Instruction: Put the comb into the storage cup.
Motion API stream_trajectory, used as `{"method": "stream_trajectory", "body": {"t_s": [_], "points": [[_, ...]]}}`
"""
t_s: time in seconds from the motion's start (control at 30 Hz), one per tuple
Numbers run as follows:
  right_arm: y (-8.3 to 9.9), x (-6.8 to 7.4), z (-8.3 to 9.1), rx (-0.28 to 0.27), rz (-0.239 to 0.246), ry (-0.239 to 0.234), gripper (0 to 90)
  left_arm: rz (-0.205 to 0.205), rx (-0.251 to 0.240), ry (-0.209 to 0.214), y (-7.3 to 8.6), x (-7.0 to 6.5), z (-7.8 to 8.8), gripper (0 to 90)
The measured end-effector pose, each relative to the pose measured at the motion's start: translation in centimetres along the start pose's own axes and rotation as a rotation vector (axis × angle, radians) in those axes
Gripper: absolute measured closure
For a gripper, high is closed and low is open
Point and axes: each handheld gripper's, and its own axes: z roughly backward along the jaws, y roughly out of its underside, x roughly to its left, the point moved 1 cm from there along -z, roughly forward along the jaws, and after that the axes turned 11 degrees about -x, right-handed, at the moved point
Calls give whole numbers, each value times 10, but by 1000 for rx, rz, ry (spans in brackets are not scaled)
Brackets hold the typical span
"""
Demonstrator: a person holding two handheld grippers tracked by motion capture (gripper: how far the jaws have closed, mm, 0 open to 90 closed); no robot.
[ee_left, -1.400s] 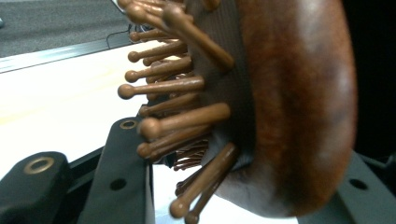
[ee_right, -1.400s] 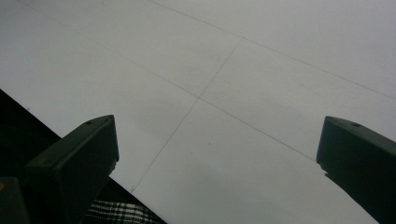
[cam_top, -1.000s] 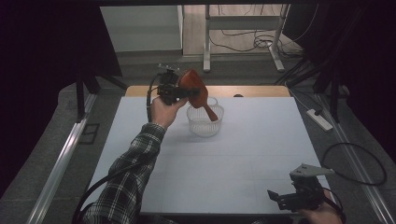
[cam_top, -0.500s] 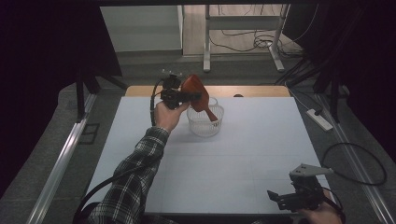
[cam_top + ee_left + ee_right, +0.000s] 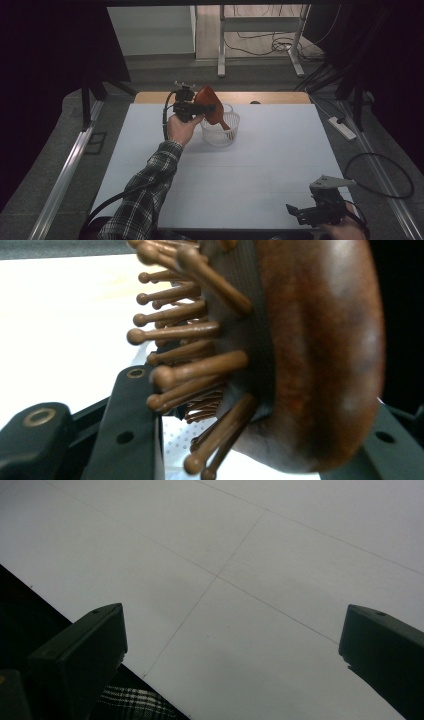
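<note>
Hairbrush [image 5: 209, 104] lower over basket [image 5: 220, 131] (handle inside)

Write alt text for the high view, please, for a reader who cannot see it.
The left gripper holds a brown wooden hairbrush over a clear perforated basket at the far side of a white table. The right gripper rests open at the near right edge.

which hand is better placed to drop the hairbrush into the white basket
Left. The left gripper is already shut on the hairbrush, its handle angled into the basket. The right gripper sits open at the table's near edge, far off.
</note>
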Motion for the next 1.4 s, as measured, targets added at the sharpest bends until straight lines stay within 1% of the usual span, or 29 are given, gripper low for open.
{"method": "stream_trajectory", "body": {"t_s": [0.3,0.47,0.73,0.87,1.0,1.13,1.23,1.4], "points": [[0,0,0,3,-1,0,0,4,5,-15,7,3,-2,555],[0,0,-1,6,0,1,0,35,-11,-10,12,10,0,548],[0,1,-2,16,1,4,0,73,-14,-4,17,19,4,528],[0,1,-2,18,2,6,0,82,-11,-6,18,21,3,513],[0,1,-2,18,1,5,0,98,-26,-8,21,26,3,494],[0,1,-2,19,2,7,0,106,-26,-13,24,30,4,476],[0,1,-2,21,2,8,0,109,-30,-17,26,33,5,453],[0,1,-2,22,4,10,0,84,-23,-41,25,31,4,415]]}}
